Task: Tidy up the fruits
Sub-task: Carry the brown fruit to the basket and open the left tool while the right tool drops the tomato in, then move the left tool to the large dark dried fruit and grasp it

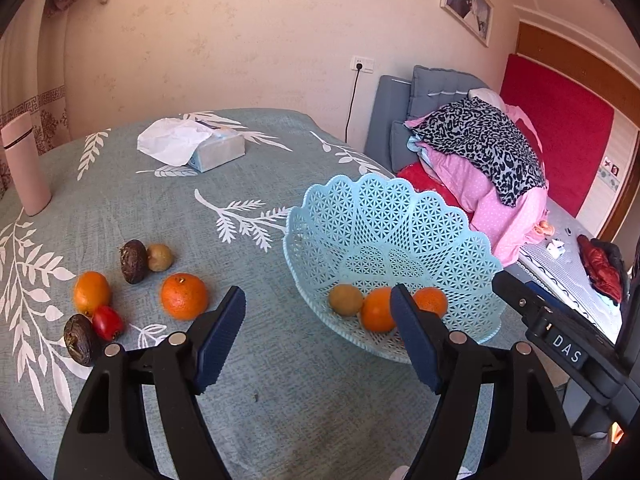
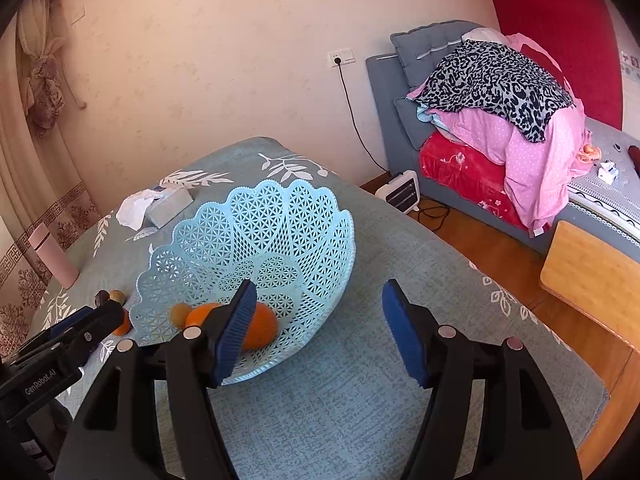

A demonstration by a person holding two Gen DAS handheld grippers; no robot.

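On the bench's left, loose fruit lies in a cluster: a wrinkled dark passion fruit (image 1: 81,339) touching a small red tomato (image 1: 107,322), with a round orange tangerine (image 1: 184,296) nearer centre. Your left tongs (image 1: 318,322) gape empty above the cloth. Grab hard and the tomato may squash or the tangerine roll. To the right, the pale blue lattice plastic basket (image 1: 384,216) holds three fruits; your right tongs (image 2: 316,320), also open and empty, could tip its light rim.

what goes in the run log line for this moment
left gripper open | right gripper open | basket three fruits | six fruits on table
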